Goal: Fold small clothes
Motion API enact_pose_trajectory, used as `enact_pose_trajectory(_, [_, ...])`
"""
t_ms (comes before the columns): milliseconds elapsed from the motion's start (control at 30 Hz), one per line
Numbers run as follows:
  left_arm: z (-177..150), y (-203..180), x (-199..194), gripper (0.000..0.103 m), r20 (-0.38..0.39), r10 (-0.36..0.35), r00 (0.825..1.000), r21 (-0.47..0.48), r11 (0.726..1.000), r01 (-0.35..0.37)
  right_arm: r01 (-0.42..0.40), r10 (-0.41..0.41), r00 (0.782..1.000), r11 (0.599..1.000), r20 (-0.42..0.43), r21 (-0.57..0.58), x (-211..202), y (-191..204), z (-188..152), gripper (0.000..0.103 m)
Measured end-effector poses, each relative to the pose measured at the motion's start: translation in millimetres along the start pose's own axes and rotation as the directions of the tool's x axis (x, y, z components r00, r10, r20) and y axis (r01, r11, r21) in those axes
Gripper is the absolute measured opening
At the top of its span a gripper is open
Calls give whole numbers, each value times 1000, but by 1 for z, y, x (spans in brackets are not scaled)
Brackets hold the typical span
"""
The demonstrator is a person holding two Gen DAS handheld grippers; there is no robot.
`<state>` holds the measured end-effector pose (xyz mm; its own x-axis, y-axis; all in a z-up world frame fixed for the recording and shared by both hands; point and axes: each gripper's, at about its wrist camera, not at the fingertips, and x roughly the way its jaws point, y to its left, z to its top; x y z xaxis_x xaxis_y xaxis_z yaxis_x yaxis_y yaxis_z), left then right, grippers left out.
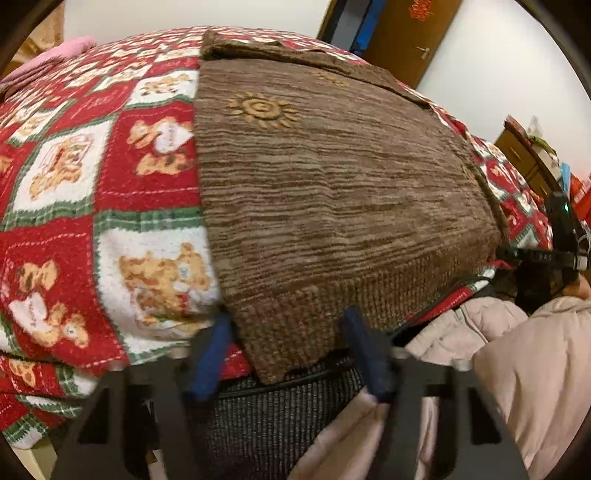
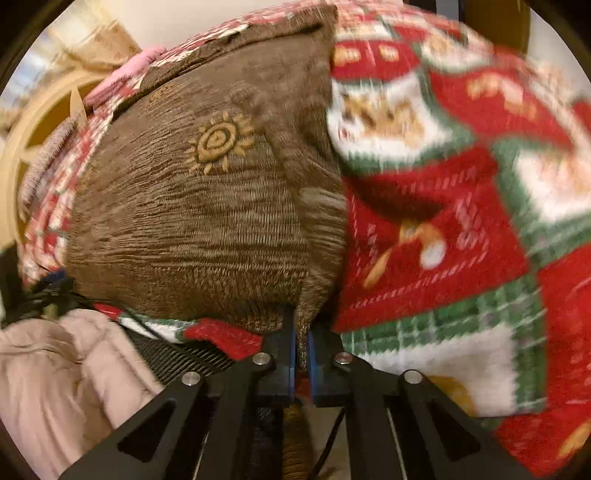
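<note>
The right gripper pinched the brown sweater at the blanket's near edge. The left gripper gaped wide around the hem; it should close before lifting evenly.

Hardly any writing can be read. In the left wrist view, ahead of the gripper and well up to the right, a brown door carries a red decoration with characters too blurred to read. To the left of the gripper, the blanket has script on a white heart held by a printed bear and on a red square farther ahead; neither is legible. Far to the right, a black strap bears small pale letters, too small to read. In the right wrist view nothing can be read.
</note>
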<state>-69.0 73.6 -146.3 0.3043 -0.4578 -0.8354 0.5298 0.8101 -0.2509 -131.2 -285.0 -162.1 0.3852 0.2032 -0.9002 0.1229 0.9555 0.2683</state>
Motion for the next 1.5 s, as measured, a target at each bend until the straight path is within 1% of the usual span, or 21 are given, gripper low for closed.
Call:
enact_pose_trajectory(33, [1, 4, -1, 31, -3, 2, 1000, -14, 1000, -2, -24, 24, 1000, 1000, -3, 11, 0, -3, -1, 5])
enact_pose_trajectory(67, [3, 9, -2, 17, -10, -8, 1000, -41, 999, 8, -58, 58, 998, 998, -4, 19, -3, -5, -1, 5])
enact_pose_trajectory(100, [5, 14, -4, 10, -17, -56, 998, -81, 995, 54, -93, 93, 996, 995, -1, 27, -7, -5, 0, 5])
enact_pose_trajectory(200, [16, 14, -18, 8, 21, -98, 995, -108, 989, 99, -251, 249, 967, 968, 45, 33, -31, 1, 11, 4])
enact_pose_trajectory(367, [52, 6, -43, 8, 120, -82, 989, -77, 993, 91, -377, 379, 914, 925, 143, -42, -67, 22, 52, 4])
enact_pose_trajectory(500, [94, 17, -39, 8, 172, -82, 982, -127, 986, 105, -385, 388, 895, 921, 219, -60, -74, 32, 103, 4])
enact_pose_trajectory(633, [142, 27, -30, 8, 200, 24, 980, -134, 991, 3, -353, 339, 895, 936, 291, -4, -62, 18, 151, 4])
enact_pose_trajectory(733, [153, 34, -36, 9, 208, 66, 976, -109, 993, -44, -330, 288, 899, 941, 329, 78, -40, 1, 173, 4])
enact_pose_trajectory(767, [154, 34, -40, 13, 212, 66, 975, -79, 996, -50, -293, 245, 910, 951, 336, 101, -30, -4, 180, 4])
enact_pose_trajectory(833, [150, 36, -47, 31, 215, 78, 974, -26, 997, -74, -226, 169, 926, 965, 337, 136, -13, -11, 184, 4])
enact_pose_trajectory(900, [137, 38, -55, 85, 212, 78, 974, 20, 996, -84, -199, 136, 936, 965, 325, 170, 1, -14, 186, 4])
enact_pose_trajectory(967, [118, 36, -65, 98, 229, 42, 972, 73, 996, -60, -194, 126, 935, 964, 331, 181, 8, -17, 183, 4])
enact_pose_trajectory(1033, [95, 28, -71, 98, 217, -27, 976, 161, 987, -8, -184, 116, 932, 968, 345, 173, 7, -14, 181, 5])
enact_pose_trajectory(1100, [81, 15, -72, 98, 185, -57, 981, 253, 967, 8, -189, 122, 931, 967, 344, 170, 5, -14, 178, 5])
enact_pose_trajectory(1133, [74, 6, -69, 98, 172, -48, 984, 316, 949, -8, -196, 129, 932, 965, 339, 172, 4, -14, 177, 5])
enact_pose_trajectory(1233, [55, -24, -48, 98, 156, 28, 987, 505, 857, -104, -197, 133, 934, 966, 332, 166, 7, -13, 177, 5])
enact_pose_trajectory(1333, [54, -40, -24, 98, 108, 36, 993, 571, 816, -92, -188, 125, 937, 968, 326, 167, 7, -12, 178, 5])
enact_pose_trajectory(1400, [57, -48, -6, 96, 113, 45, 993, 597, 795, -104, -190, 126, 939, 965, 319, 179, 7, -12, 178, 5])
enact_pose_trajectory(1433, [60, -48, -2, 91, 120, 46, 992, 595, 796, -108, -189, 125, 942, 964, 313, 184, 7, -11, 179, 5])
enact_pose_trajectory(1467, [67, -44, 5, 73, 125, 38, 991, 571, 814, -103, -198, 136, 944, 962, 300, 187, 4, -11, 180, 5])
enact_pose_trajectory(1500, [72, -40, 7, 45, 112, 22, 994, 548, 833, -80, -219, 157, 942, 958, 298, 185, 1, -10, 179, 5])
